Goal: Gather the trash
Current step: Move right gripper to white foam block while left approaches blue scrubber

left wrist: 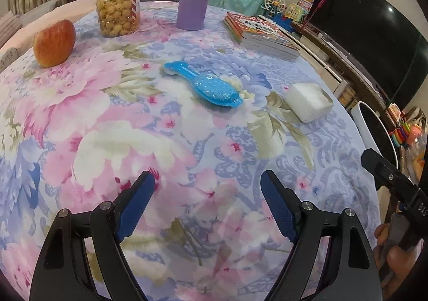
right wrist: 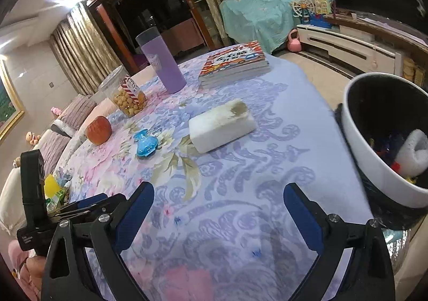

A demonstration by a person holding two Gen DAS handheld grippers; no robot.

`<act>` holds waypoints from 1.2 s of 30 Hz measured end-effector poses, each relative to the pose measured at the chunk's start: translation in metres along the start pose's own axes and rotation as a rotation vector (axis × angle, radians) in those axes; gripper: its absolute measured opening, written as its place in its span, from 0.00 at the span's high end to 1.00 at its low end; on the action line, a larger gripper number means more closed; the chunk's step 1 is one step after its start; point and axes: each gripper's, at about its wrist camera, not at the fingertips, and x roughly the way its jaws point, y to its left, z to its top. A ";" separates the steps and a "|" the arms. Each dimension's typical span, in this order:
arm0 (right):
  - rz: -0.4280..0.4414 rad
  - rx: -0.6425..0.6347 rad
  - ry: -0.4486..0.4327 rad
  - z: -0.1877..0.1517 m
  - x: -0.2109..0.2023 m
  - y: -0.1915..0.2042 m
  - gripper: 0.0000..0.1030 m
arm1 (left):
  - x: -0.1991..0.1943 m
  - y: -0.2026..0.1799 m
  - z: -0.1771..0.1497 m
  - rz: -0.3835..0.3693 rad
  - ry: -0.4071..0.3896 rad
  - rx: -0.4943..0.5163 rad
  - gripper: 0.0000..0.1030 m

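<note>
Right wrist view: the right tool (right wrist: 218, 198) and left tool (left wrist: 207, 186) hang spread and empty above the floral bench (right wrist: 240, 180), near a white foam block (right wrist: 222, 126).

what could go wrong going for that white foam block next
1. The white foam block is wide and looks crumbly at one stained end; the right claw may barely span it, or break bits off.
2. The bin stands off the table edge, so a loose hold could drop the block on the floor.
3. The blue hairbrush lies close by and could get knocked.
</note>
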 end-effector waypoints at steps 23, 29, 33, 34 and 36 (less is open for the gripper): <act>0.012 0.032 0.044 0.026 0.041 -0.014 0.05 | 0.064 0.011 0.078 -0.014 0.006 0.013 0.58; 0.000 0.003 0.072 0.037 0.064 -0.004 0.05 | 0.051 0.015 0.069 -0.095 0.037 0.092 0.67; -0.016 -0.040 0.085 0.045 0.074 -0.001 0.05 | 0.033 0.011 0.045 -0.184 0.088 0.171 0.67; -0.022 -0.051 0.088 0.048 0.077 -0.001 0.05 | 0.030 0.011 0.038 -0.198 0.105 0.177 0.67; -0.023 -0.072 0.092 0.052 0.081 0.000 0.05 | 0.024 0.012 0.025 -0.220 0.132 0.190 0.67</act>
